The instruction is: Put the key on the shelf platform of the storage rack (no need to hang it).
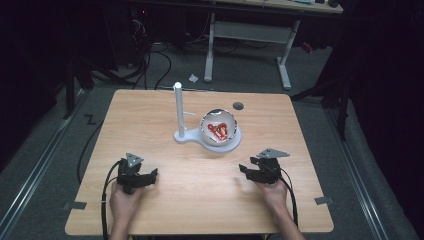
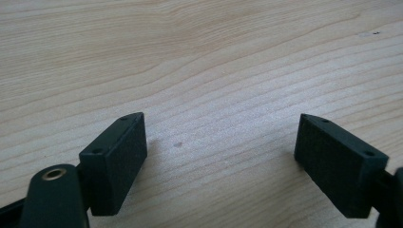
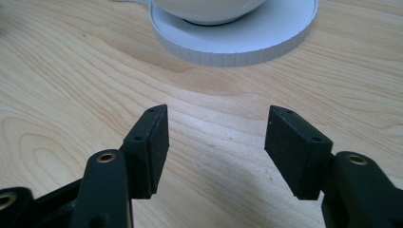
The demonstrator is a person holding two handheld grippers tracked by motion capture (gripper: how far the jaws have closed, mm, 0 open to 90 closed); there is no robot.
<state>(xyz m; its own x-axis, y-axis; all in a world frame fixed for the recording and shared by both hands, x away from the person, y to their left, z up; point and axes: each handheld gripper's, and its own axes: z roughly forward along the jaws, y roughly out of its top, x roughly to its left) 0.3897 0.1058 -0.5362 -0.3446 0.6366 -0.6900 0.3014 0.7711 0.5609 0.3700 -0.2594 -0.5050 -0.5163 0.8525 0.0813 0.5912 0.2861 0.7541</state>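
A white bowl (image 1: 218, 127) holding red pieces (image 1: 219, 130) sits on a round white base (image 1: 223, 145) with an upright white post (image 1: 178, 107) at the table's middle. My left gripper (image 1: 150, 176) rests low at the front left, held by a hand; its jaws stand wide apart over bare wood in the left gripper view (image 2: 221, 152). My right gripper (image 1: 246, 171) is at the front right, open with nothing between its pads (image 3: 216, 142). The base's ribbed rim (image 3: 247, 50) and the bowl's underside (image 3: 209, 9) lie ahead of it.
The wooden table (image 1: 200, 200) has a small dark round hole (image 1: 238, 105) near its far edge. Cables trail from both grippers toward the front edge. A desk frame (image 1: 250, 35) and floor cables stand beyond the table.
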